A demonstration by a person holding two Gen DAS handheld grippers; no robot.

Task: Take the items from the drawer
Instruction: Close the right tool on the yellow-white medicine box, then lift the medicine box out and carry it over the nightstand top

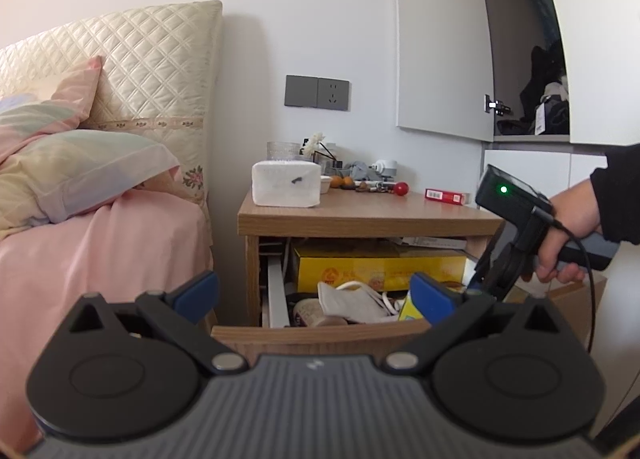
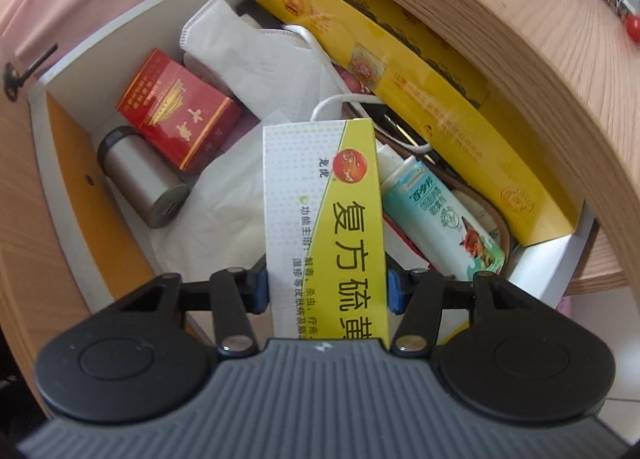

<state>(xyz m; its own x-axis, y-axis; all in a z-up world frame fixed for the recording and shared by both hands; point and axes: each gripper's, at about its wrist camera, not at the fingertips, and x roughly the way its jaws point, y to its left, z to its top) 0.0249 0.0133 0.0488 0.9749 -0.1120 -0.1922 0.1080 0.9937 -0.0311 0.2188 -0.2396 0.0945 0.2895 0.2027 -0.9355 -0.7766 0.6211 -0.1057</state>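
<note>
Right wrist view: right claw (image 2: 327,289) clamps yellow-white box (image 2: 324,211) over open drawer (image 2: 72,163), red pack (image 2: 178,109) and silver cylinder (image 2: 140,175) near left wall. Left claw (image 1: 316,293) spread wide, empty, before drawer front edge.
</note>
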